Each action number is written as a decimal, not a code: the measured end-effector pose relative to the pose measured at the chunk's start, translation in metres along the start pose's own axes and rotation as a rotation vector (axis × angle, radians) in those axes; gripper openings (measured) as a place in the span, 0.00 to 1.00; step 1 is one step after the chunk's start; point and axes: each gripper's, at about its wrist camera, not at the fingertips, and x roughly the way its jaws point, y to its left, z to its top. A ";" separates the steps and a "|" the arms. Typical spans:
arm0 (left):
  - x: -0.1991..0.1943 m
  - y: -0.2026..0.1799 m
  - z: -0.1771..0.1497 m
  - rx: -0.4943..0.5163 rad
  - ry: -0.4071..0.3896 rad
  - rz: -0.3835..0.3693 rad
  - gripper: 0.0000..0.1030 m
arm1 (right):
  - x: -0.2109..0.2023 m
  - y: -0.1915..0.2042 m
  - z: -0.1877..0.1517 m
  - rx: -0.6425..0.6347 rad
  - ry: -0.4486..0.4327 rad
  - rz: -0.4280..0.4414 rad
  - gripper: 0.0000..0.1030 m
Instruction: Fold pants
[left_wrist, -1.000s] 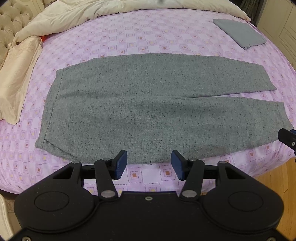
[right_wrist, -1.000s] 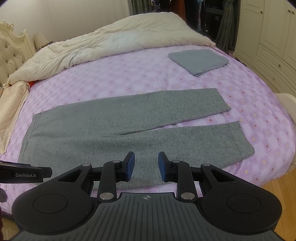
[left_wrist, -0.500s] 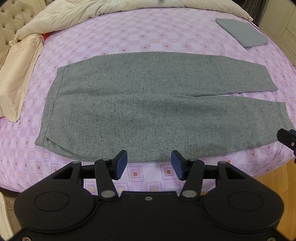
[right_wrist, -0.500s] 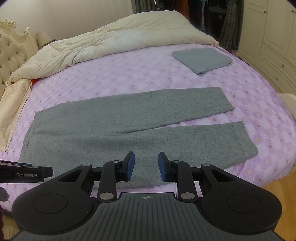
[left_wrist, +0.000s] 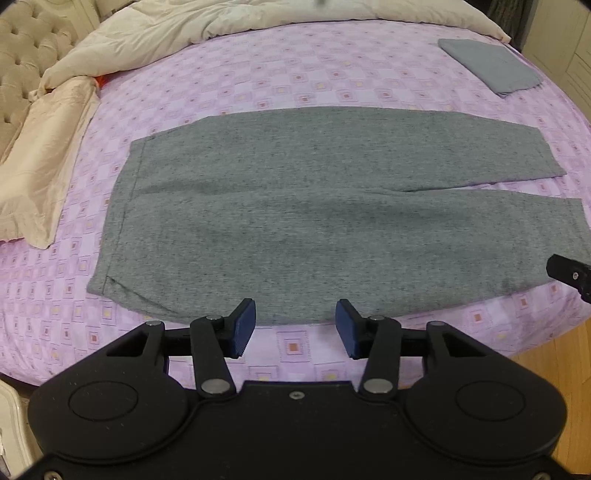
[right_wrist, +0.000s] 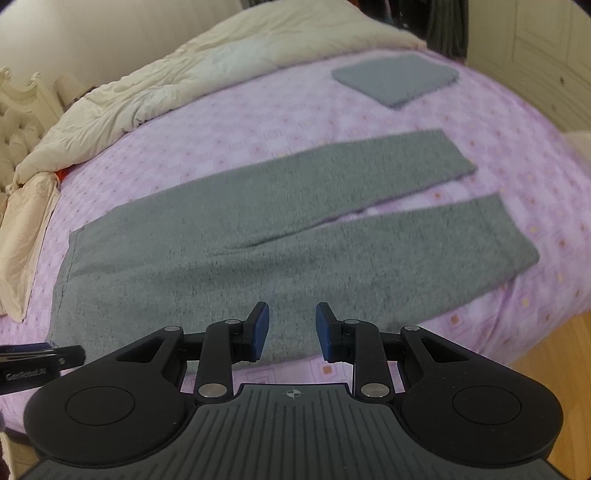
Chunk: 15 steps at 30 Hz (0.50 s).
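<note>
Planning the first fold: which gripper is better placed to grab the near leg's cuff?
Right, probably. The right gripper sits nearer the near leg's cuff; the left gripper, closing on nothing, hovers toward the pants' waist.

Right wrist view motion-blurred throughout; bedsheet (right_wrist: 258, 122) pattern smeared. Left gripper (right_wrist: 40, 363) cut off at 9 o'clock edge there, jaws unseen. In left wrist view, right gripper (left_wrist: 570, 273) cut off at 3 o'clock edge; only black tip shows. Cream duvet (left_wrist: 258, 22) cropped at 12 o'clock.
</note>
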 end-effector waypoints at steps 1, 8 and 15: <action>0.002 0.001 0.001 0.004 -0.003 0.005 0.51 | 0.005 -0.001 0.000 0.011 0.012 -0.001 0.26; 0.039 -0.008 0.018 0.117 -0.020 0.021 0.50 | 0.022 -0.009 0.009 0.046 -0.005 -0.097 0.26; 0.086 -0.021 0.035 0.246 -0.009 -0.062 0.48 | 0.050 -0.045 0.023 0.136 -0.033 -0.217 0.26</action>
